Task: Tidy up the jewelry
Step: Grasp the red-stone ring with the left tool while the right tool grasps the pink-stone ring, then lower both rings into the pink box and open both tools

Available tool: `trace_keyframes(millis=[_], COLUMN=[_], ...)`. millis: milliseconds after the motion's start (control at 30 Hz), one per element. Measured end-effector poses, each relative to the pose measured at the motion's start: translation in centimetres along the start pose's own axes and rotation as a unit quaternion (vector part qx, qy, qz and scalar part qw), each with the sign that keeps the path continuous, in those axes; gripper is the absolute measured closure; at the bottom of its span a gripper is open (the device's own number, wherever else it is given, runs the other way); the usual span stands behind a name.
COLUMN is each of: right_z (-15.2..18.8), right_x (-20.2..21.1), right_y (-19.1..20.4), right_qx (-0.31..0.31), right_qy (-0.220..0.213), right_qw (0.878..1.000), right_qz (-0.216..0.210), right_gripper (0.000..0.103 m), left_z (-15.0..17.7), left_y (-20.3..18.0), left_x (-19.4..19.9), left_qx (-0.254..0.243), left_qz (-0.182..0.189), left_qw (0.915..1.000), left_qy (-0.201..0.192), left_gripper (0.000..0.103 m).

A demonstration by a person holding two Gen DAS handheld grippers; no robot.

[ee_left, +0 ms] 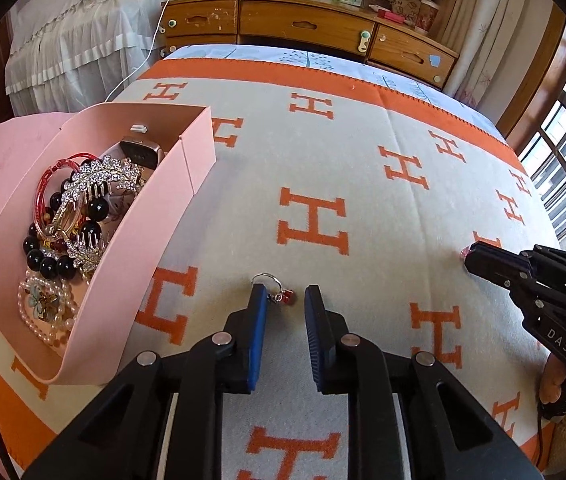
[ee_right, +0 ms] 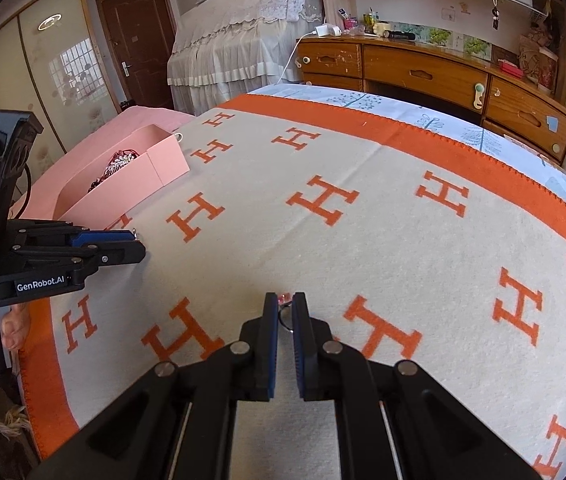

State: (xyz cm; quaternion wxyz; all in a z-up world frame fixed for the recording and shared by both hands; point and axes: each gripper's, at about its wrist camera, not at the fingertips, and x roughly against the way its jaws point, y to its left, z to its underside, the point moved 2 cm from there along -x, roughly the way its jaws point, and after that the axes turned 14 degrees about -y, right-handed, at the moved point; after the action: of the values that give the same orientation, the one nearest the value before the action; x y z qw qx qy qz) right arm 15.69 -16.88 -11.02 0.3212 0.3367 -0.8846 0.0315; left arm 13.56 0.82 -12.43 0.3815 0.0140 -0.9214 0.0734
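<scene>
**Two rings under your grippers on the blanket**

Your left gripper (ee_left: 283, 300) points down at the orange-and-cream blanket (ee_left: 363, 184) with its jaws narrow but not closed. The red-charm ring (ee_left: 287, 297) lies on the blanket at their tips. Its silver hoop sits against the tip of the left-hand finger, its red charm lies in the gap, and neither pad visibly presses on it.

Your right gripper (ee_right: 285, 304), well off to the right on the same blanket, has its jaws drawn almost together on the pink-stone ring (ee_right: 284, 299). The stone shows just past the fingertips and the dark hoop shows in the slit between the pads.

The pink jewelry box (ee_left: 123, 280) stands open just left of your left gripper. It is crowded with a black bead bracelet (ee_left: 49, 266), a rhinestone hair comb (ee_left: 99, 178), a red bangle (ee_left: 45, 184) and a pearl piece (ee_left: 43, 312).
</scene>
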Motion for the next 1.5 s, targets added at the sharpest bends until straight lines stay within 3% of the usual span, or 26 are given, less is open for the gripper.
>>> trace_keyframes(millis=[133, 400, 700, 833, 1000, 1167, 1500], right_z=[0.0, -0.3, -1.6, -3.1, -6.4, -9.8, -12.3], right_x=[0.0, 1.0, 2.5, 2.9, 2.8, 0.6, -5.8], right_y=[0.1, 1.1, 4.4, 7.1, 11.5, 15.0, 18.0], right_qx=[-0.002, 0.011, 0.015, 0.017, 0.023, -0.004, -0.089], right_qy=[-0.004, -0.028, -0.054, -0.065, -0.089, -0.100, -0.039], right_qw=[1.000, 0.999, 0.998, 0.997, 0.994, 0.992, 0.988], right_qz=[-0.001, -0.013, -0.020, -0.030, -0.052, -0.071, -0.122], right_gripper=[0.096, 0.096, 0.096, 0.096, 0.096, 0.096, 0.096], left_z=[0.1, 0.5, -1.1, -2.0, -2.7, -2.8, -2.8], left_y=[0.2, -0.1, 0.3, 2.5, 6.2, 9.9, 14.9], left_x=[0.0, 1.2, 6.2, 8.5, 10.5, 10.9, 9.5], left_qx=[0.002, 0.014, -0.004, 0.004, 0.013, 0.036, 0.065], left_qz=[0.005, 0.051, 0.073, 0.074, 0.049, 0.035, 0.031], left_qw=[1.0000, 0.9984, 0.9937, 0.9911, 0.9887, 0.9886, 0.9897], left_qy=[-0.005, -0.021, -0.085, -0.110, -0.141, -0.142, -0.124], left_gripper=[0.094, 0.096, 0.096, 0.096, 0.096, 0.096, 0.096])
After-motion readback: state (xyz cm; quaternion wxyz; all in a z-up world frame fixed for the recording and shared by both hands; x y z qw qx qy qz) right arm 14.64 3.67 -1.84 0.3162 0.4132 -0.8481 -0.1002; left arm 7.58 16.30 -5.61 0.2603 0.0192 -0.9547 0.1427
